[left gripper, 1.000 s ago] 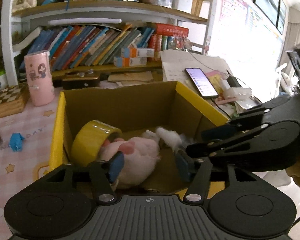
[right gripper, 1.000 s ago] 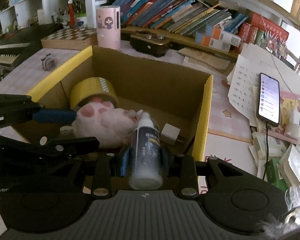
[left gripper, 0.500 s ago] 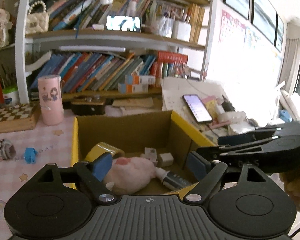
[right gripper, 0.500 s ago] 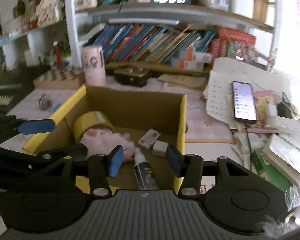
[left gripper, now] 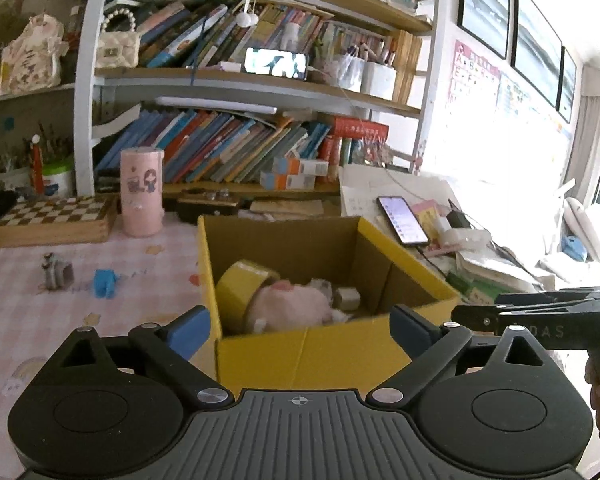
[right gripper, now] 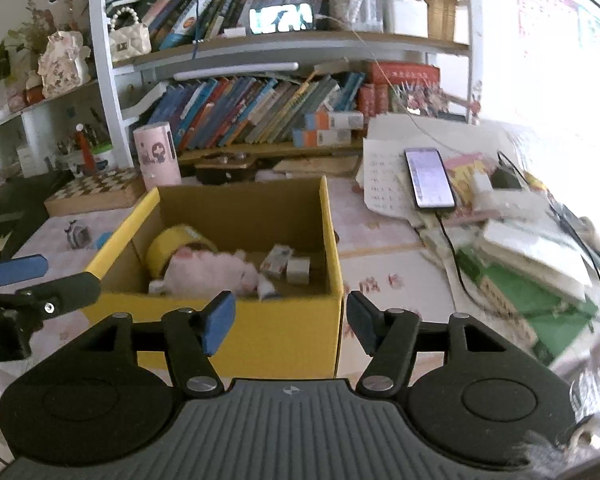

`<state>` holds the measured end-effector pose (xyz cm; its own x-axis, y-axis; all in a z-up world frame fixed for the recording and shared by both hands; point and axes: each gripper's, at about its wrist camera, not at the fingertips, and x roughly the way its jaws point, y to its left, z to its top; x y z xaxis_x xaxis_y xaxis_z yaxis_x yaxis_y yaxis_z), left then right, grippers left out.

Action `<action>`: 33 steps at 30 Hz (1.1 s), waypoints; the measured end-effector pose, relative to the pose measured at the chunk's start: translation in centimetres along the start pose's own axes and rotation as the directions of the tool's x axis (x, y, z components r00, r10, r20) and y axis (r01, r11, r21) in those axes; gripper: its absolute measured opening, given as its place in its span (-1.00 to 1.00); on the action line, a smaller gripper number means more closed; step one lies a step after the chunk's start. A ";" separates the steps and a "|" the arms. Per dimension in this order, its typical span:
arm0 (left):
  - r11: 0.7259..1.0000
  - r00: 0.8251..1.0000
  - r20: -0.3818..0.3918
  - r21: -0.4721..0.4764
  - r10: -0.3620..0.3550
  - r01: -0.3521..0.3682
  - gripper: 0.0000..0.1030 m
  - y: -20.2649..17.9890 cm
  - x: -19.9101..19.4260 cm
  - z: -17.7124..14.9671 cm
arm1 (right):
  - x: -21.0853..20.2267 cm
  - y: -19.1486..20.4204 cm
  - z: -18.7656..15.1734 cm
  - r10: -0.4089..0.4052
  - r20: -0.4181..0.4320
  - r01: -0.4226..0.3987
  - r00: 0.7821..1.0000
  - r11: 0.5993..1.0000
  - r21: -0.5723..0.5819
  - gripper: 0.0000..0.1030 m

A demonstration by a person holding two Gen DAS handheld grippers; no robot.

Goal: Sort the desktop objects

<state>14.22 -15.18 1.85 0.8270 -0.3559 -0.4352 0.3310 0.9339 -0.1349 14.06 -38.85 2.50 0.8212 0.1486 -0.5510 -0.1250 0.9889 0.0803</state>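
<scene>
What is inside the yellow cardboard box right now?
The box holds a yellow tape roll, a pink plush and two small packets. The box's near wall hides anything lying at the front.

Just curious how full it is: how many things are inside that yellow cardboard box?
5 visible: yellow tape roll at left, pink plush toy beside it, small printed carton, white cube, bottle partly hidden. More may lie underneath.
</scene>
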 end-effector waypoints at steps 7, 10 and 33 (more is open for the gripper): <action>1.000 0.999 -0.040 0.001 -0.005 0.005 0.91 1.5 -2.9 -2.4 | -2.2 2.8 -3.6 -0.023 -0.050 0.024 0.998 1.000 0.011 0.19; 1.000 0.998 -0.060 -0.001 -0.010 0.010 0.91 2.3 -4.2 -3.4 | -3.1 4.3 -5.2 -0.031 -0.066 0.032 0.997 0.999 0.017 0.21; 0.998 0.990 -0.141 -0.056 -0.009 0.001 0.91 7.9 -10.9 -8.4 | -6.0 15.2 -12.1 0.030 -0.171 -0.036 0.985 0.999 -0.028 0.33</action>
<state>4.03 -3.63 -1.95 0.7518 -0.3559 -0.5550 0.3056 0.9340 -0.1850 0.51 -24.78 -3.03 0.7096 0.1758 -0.6823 -0.1698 0.9825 0.0766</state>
